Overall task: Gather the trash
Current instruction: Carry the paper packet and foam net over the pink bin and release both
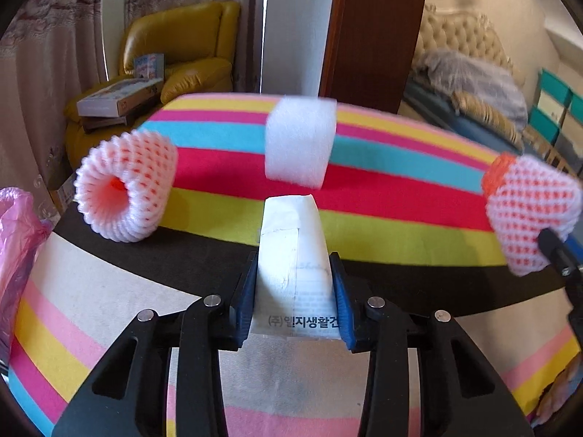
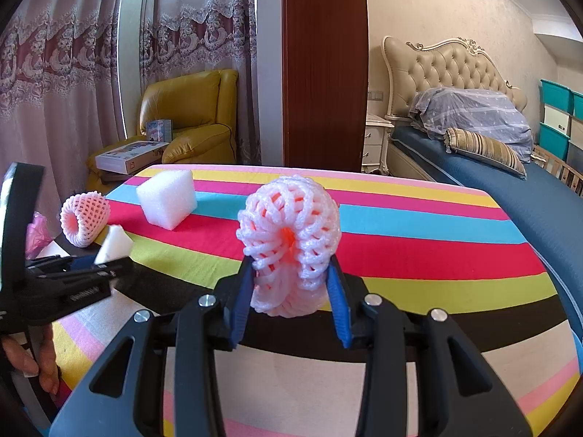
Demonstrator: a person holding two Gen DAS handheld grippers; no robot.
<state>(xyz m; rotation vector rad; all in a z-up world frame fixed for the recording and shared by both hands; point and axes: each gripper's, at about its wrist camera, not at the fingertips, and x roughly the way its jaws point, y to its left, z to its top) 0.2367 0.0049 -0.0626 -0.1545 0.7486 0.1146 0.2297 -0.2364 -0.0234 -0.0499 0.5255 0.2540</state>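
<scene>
My left gripper [image 1: 293,258] is shut on a white folded paper packet [image 1: 289,233] with printed text, held just above the striped table [image 1: 400,196]. The right wrist view shows that gripper [image 2: 102,262] at the left with the packet [image 2: 114,242] sticking out. My right gripper [image 2: 290,266] is shut on a pink foam fruit net [image 2: 291,225], which also appears at the right edge of the left wrist view [image 1: 528,211]. A second foam net [image 1: 124,185] lies on the table's left side, and a white foam block [image 1: 300,142] stands further back.
A pink plastic bag [image 1: 14,240] hangs off the table's left edge. Behind the table are a yellow armchair [image 2: 189,120] with boxes, a brown wooden panel [image 2: 324,65] and a bed [image 2: 510,182] at the right. A person's hand [image 2: 25,360] grips the left tool.
</scene>
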